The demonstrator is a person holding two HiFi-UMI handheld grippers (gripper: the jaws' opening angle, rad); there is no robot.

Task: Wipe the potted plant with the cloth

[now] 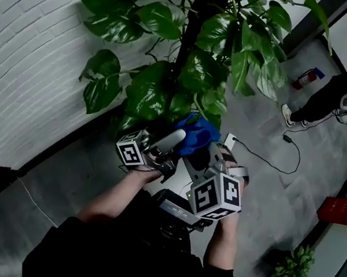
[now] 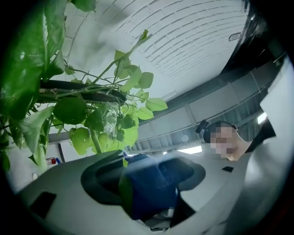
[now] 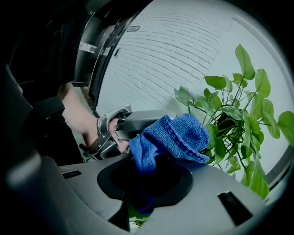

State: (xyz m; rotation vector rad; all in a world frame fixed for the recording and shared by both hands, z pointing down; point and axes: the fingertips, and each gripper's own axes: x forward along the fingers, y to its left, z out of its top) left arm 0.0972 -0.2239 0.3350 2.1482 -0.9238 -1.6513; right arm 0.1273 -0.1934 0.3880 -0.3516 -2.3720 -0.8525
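Observation:
The potted plant (image 1: 201,67) has big green leaves on a dark stem and stands by the white brick wall. My right gripper (image 1: 203,151) is shut on a blue cloth (image 1: 198,134), which bunches up against the plant's lowest leaves. In the right gripper view the cloth (image 3: 172,137) rises out of the jaws (image 3: 144,181), and a bit of green leaf shows beneath it. My left gripper (image 1: 175,138) sits just left of the cloth, its jaws apart. In the left gripper view the cloth (image 2: 149,188) and a leaf edge (image 2: 125,190) lie between those jaws (image 2: 147,193).
A curved white brick wall (image 1: 29,59) runs behind the plant. A person (image 1: 338,89) stands at the far right near a red fire extinguisher (image 1: 307,77). A cable (image 1: 268,159), a red crate (image 1: 337,209) and a small plant (image 1: 293,268) are on the grey floor.

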